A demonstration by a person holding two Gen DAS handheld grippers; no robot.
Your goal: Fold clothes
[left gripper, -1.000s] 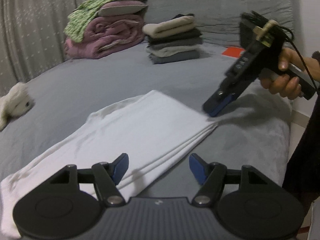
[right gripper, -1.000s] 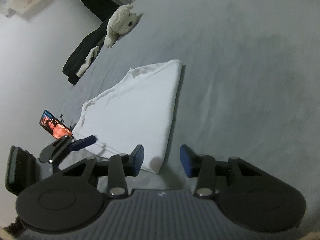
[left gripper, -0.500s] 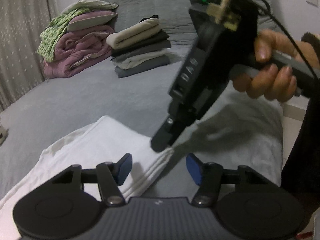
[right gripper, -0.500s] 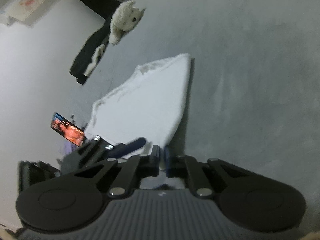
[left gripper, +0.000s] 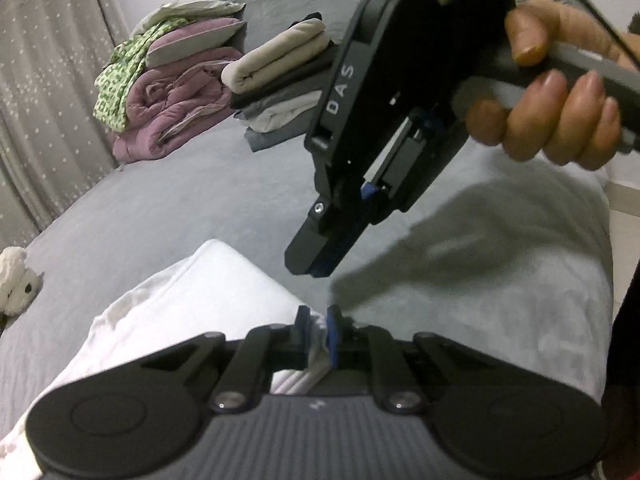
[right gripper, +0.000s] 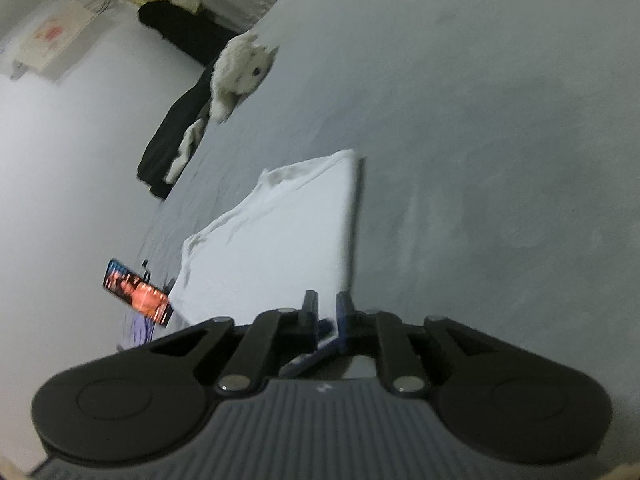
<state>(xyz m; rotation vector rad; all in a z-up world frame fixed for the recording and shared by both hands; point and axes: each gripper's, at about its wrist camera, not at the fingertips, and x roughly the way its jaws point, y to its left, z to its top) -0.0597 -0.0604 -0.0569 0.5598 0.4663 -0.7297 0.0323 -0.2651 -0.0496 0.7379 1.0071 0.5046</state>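
A folded white garment (left gripper: 188, 304) lies on the grey bed (left gripper: 200, 208); it also shows in the right wrist view (right gripper: 288, 240). My left gripper (left gripper: 318, 330) is shut on the garment's near right corner, white cloth bunched between its blue pads. My right gripper (left gripper: 320, 256) hangs just above that corner, jaws closed, nothing visible between them. In its own view the right gripper (right gripper: 327, 312) is closed with the left gripper's fingers just below it.
A stack of folded clothes (left gripper: 280, 92) and a pile of pink and green bedding (left gripper: 168, 92) sit at the bed's far end. A white plush toy (right gripper: 240, 72) and dark clothes (right gripper: 180, 132) lie at the bed's edge. A lit phone (right gripper: 136, 292) stands beside the bed.
My left gripper has closed on the garment's corner. My right gripper, which had closed at that corner, has lifted off it and now hovers above.
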